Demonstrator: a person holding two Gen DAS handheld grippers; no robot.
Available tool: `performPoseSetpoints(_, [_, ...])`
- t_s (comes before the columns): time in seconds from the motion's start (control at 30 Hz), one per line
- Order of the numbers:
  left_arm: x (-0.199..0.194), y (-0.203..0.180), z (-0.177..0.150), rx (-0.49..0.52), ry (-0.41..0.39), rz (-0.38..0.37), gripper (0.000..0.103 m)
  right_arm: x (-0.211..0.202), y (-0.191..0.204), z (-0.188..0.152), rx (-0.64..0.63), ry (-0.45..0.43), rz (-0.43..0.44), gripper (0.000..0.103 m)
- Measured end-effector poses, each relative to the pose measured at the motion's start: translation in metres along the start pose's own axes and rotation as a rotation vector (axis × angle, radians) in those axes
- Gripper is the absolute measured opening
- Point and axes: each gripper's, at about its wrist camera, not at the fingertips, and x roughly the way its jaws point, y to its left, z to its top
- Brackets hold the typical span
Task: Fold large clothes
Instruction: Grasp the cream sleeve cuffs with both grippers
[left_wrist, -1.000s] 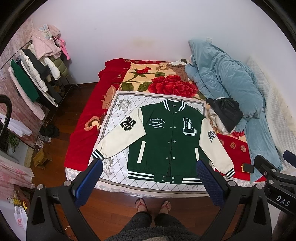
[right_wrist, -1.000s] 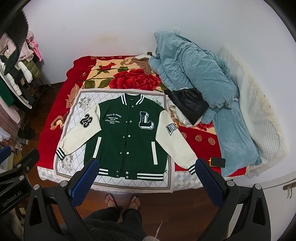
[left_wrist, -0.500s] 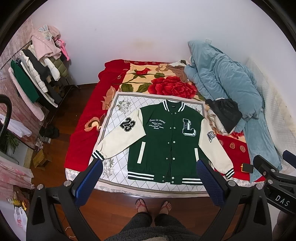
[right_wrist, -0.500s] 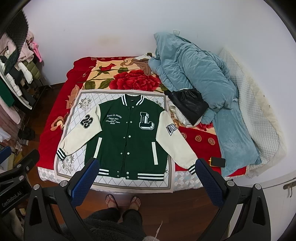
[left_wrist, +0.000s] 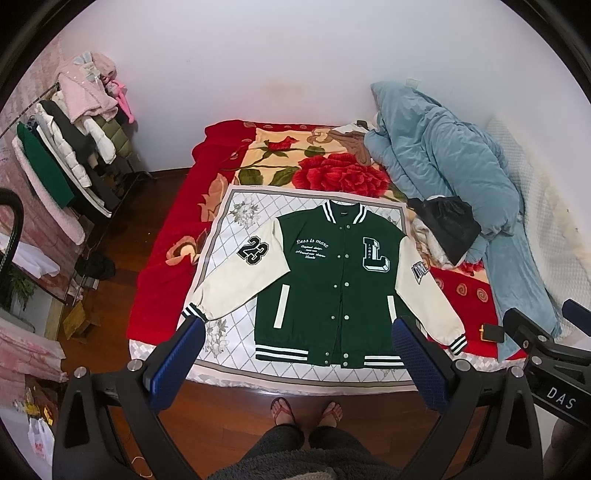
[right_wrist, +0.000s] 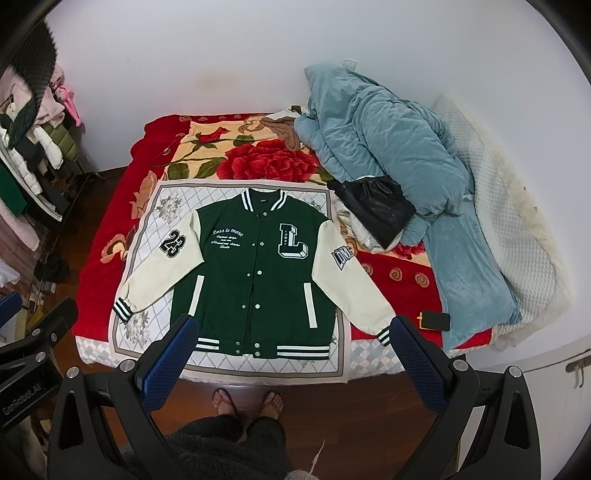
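Green-and-cream snap-front varsity jacket (left_wrist: 334, 291) reading "Less is more", "L", "23", flat ahead of left gripper (left_wrist: 295, 354) and right gripper (right_wrist: 291, 354), both spread wide, empty

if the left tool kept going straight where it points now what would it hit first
Probably the green varsity jacket with cream sleeves lying flat on the bed; the open left tool frames its lower half, with nothing between. Depth is unclear.

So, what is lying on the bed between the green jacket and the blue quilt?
A black bag on pale crumpled cloth lies between the jacket and the quilt; the right wrist view shows it best.
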Motion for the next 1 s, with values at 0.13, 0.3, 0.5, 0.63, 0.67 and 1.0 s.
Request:
performPoseSetpoints(0.13, [0.02, -0.003, 0.013, 0.034, -0.023, 0.011, 0.103, 0.006, 0.004, 0.015, 0.048, 0.008, 0.004, 0.103])
performPoseSetpoints(0.3, [0.078, -0.005, 0.028, 0.046, -0.075, 0.057, 0.103, 0.072, -0.028, 0.009, 0.223, 0.039, 0.11, 0.103])
performPoseSetpoints(0.5, [0.186, -0.034, 0.045, 0.051, -0.006, 0.154, 0.103, 0.21, -0.109, -0.031, 0.576, 0.167, 0.117, 0.083])
performPoseSetpoints(0.63, [0.262, -0.06, 0.04, 0.058, 0.048, 0.205, 0.103, 0.313, -0.166, -0.075, 0.748, 0.242, 0.096, 0.07])
performPoseSetpoints(0.67, [0.288, -0.073, 0.04, 0.06, 0.074, 0.222, 0.103, 0.336, -0.177, -0.086, 0.785, 0.251, 0.098, 0.071])
performPoseSetpoints(1.0, [0.484, -0.163, -0.004, 0.136, 0.305, 0.223, 0.103, 0.566, -0.289, -0.223, 1.293, 0.295, 0.125, 0.076])
